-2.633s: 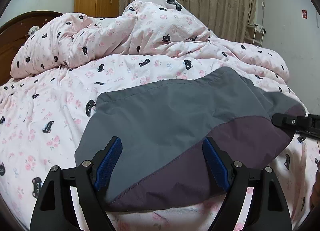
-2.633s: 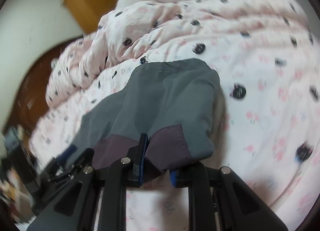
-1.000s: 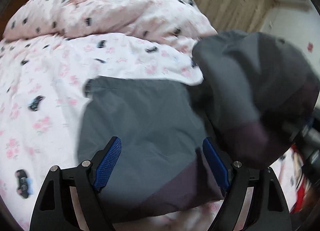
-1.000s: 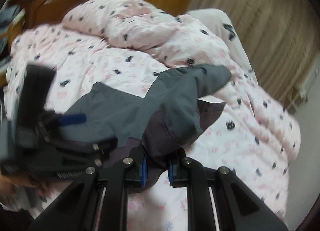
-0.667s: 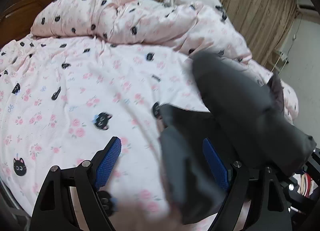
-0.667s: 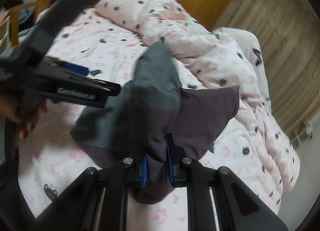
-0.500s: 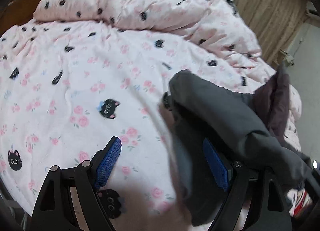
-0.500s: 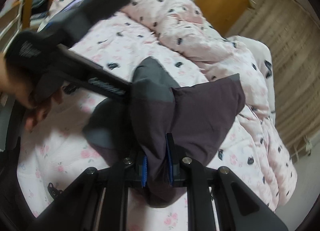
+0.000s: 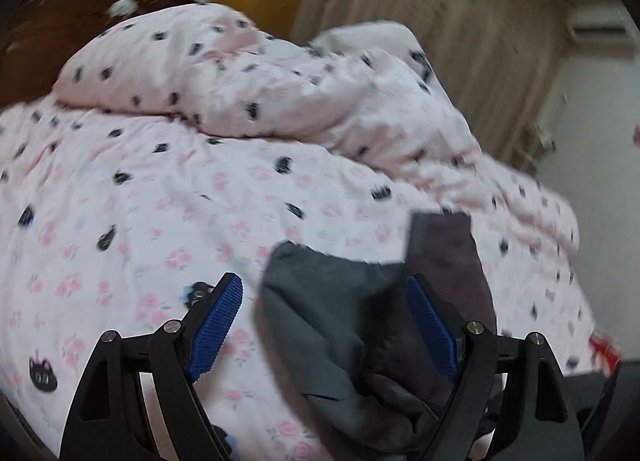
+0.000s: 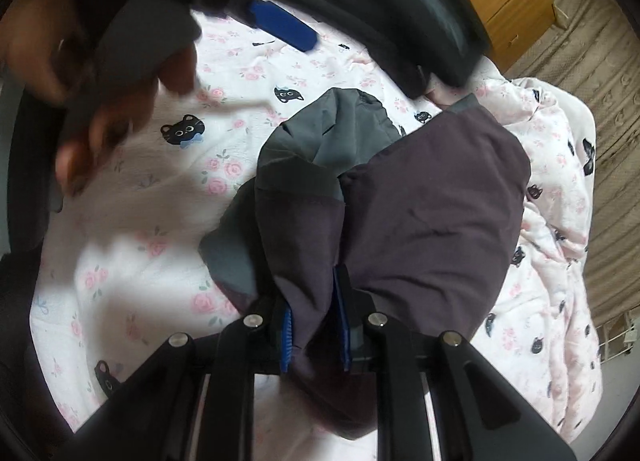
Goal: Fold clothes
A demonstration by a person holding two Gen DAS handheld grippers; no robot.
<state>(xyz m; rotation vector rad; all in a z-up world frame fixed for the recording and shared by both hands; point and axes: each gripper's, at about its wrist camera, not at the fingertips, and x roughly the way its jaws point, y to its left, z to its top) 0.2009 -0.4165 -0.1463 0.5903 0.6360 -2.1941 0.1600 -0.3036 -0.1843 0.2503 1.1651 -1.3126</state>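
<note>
Your right gripper point(image 10: 314, 331) pinches a bunched purple fold of the grey-and-purple garment point(image 10: 420, 213), jaws narrow on the cloth, while your left gripper point(image 9: 326, 325) hangs spread wide and empty above its near-right heap on the pink cat-print bedspread point(image 9: 160, 205).

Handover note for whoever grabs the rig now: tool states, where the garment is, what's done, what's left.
Right tool: shut on a bunched fold of the grey and purple garment.
Left tool: open, holding nothing; its right-hand pad sits against the cloth, no pinch.
Garment: crumpled heap on the pink cat-print bedsheet, purple panel on top, grey part underneath. Piled duvet lies behind it.
Done: nothing that reads as a clean fold.
Left: likely set the bunch down, spread it flat, then fold and smooth.
</note>
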